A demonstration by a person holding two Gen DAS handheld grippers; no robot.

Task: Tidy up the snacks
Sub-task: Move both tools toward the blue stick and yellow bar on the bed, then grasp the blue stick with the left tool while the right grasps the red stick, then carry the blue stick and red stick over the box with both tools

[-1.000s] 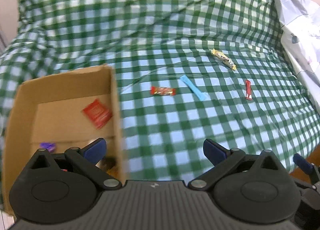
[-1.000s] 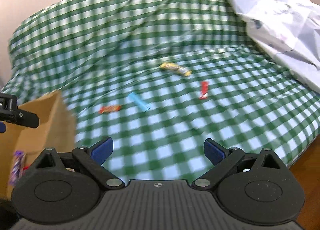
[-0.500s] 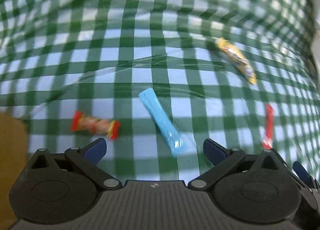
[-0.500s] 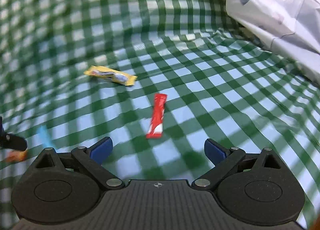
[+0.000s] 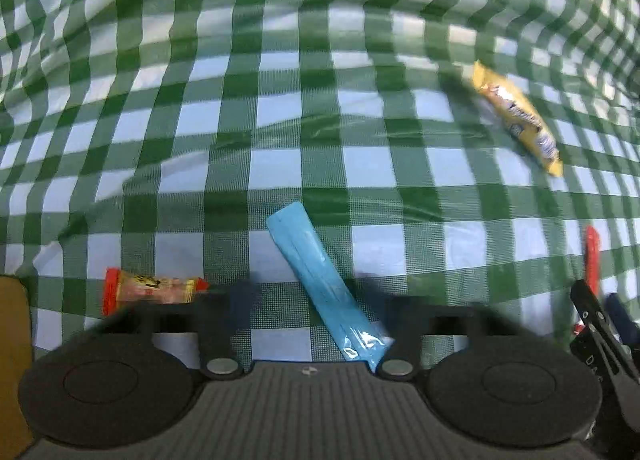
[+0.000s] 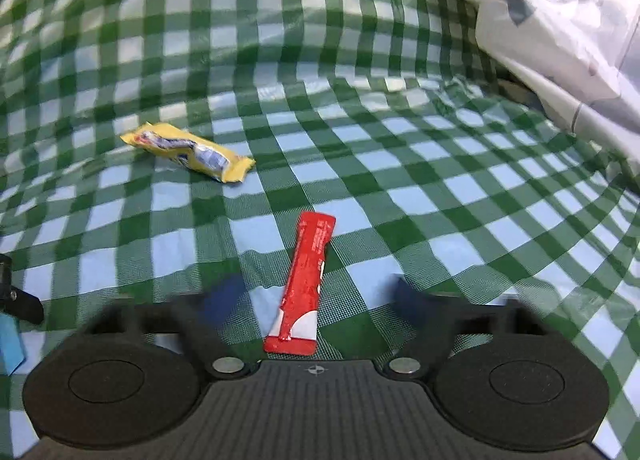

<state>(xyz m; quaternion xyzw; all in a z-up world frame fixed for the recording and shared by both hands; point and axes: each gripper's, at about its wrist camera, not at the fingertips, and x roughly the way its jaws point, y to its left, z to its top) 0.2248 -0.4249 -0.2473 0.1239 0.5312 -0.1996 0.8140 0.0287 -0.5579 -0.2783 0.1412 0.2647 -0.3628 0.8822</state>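
On the green checked cloth point(image 5: 280, 132), both tools are now sitting much lower and closer to the snacks than half a second ago. The left gripper point(image 5: 310, 296) is straddling the near end of the blue stick packet point(image 5: 320, 284), its fingers blurred with motion and drawn in from the wide spread seen earlier; they are standing on either side of the packet without clearly pressing it, so I cannot tell whether it is gripped. The small red-ended candy point(image 5: 152, 290) is lying just left of the left finger, now partly hidden behind it. The yellow bar point(image 5: 516, 116) is resting well apart at upper right. A sliver of the cardboard box point(image 5: 14, 360) is showing at the left edge, where a second ago it filled that side.

The right gripper point(image 6: 316, 300) is likewise closing in around the red stick packet point(image 6: 306, 280), which is lying lengthwise between its blurred fingers, the gap narrower than before but not touching. The yellow bar point(image 6: 188, 150) is lying beyond to the left, and the white bedding point(image 6: 560, 32) is bunched at upper right.
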